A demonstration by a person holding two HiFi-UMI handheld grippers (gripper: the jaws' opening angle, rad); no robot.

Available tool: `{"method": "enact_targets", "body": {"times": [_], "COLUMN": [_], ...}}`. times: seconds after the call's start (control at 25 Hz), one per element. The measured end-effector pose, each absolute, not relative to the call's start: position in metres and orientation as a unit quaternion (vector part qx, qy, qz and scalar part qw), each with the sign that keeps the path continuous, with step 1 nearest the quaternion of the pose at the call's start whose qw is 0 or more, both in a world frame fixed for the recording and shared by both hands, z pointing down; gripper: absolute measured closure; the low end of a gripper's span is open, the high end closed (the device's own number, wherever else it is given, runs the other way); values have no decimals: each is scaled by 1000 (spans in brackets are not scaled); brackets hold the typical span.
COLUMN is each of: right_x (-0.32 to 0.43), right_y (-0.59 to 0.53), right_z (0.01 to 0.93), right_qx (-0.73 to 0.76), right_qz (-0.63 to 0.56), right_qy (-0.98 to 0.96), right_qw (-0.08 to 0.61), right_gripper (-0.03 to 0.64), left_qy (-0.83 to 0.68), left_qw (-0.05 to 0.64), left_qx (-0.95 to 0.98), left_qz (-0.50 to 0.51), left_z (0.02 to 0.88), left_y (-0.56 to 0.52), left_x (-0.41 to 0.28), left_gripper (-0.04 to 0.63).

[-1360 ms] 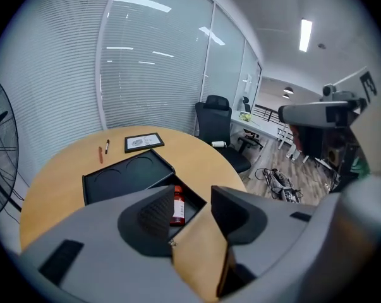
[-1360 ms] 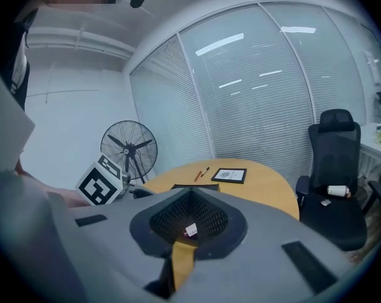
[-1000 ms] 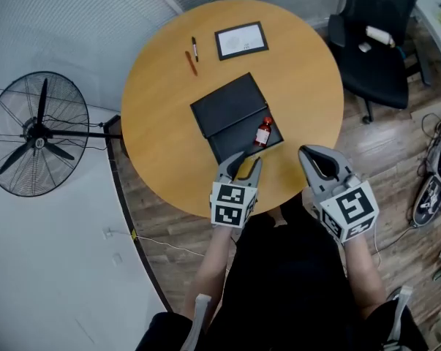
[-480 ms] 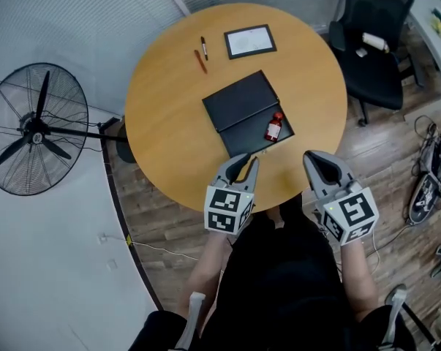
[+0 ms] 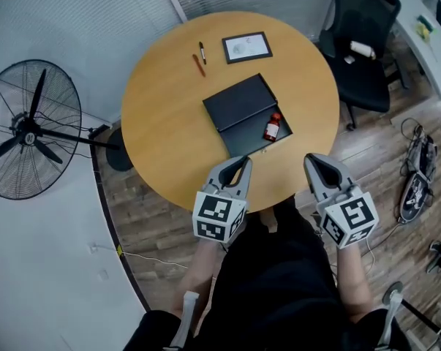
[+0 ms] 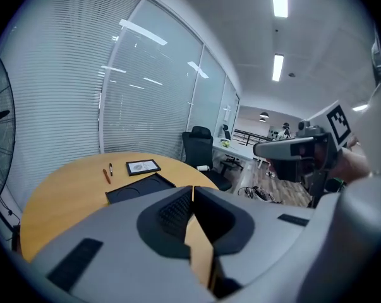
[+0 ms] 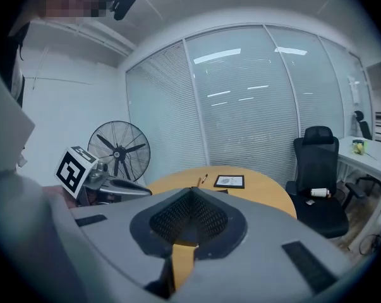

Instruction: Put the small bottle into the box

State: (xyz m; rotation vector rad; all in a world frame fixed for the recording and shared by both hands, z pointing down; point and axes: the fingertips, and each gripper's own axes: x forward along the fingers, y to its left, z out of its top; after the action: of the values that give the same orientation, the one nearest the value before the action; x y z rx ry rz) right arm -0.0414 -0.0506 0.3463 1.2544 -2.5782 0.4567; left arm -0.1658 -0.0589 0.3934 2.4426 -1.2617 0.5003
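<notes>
— One round wooden table point(image 5: 169, 123) fills most of the head view. What else is large?
— A standing fan point(image 5: 26, 134) on the floor to its left, and a black office chair point(image 5: 363, 57) at its far right.
— And on the table?
— A black box point(image 5: 235, 108) lies open near the middle, its lid part on the far side and its tray on the near side.
— How are the tongs held?
— Both sit at the table's near rim, above the person's lap. The forearms reach up from below and the marker cubes face the camera. The tongs point at the table, tipped a little downward, side by side and well apart.
— Their jaws?
— The left gripper point(image 5: 246, 159) has just been closing. In its own view the jaws meet tip to tip with nothing between them. The right gripper point(image 5: 309, 158) also has its jaws together, and they are empty too.
— Smaller things?
— A framed card point(image 5: 246, 47) lies at the far side. The small bottle point(image 5: 272, 127), reddish with a white label, lies in the tray at its right end, apart from both grippers. Two pens point(image 5: 199, 58) lie left of the card.
</notes>
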Motion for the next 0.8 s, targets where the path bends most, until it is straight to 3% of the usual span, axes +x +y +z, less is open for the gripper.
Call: {"method": "enact_targets", "body": {"times": [0.8], "right_x": [-67], "right_y": [-8], "right_z": [320], "right_qx": [455], "right_qz": [145], "right_qy": [-877], "right_qw": [61], "right_gripper": [607], "left_qy": [-398], "left_qw": [104], "left_qx": [903], "left_qz": [122], "left_z": [325], "left_y": [-26], "left_x": [-173], "left_gripper": [597]}}
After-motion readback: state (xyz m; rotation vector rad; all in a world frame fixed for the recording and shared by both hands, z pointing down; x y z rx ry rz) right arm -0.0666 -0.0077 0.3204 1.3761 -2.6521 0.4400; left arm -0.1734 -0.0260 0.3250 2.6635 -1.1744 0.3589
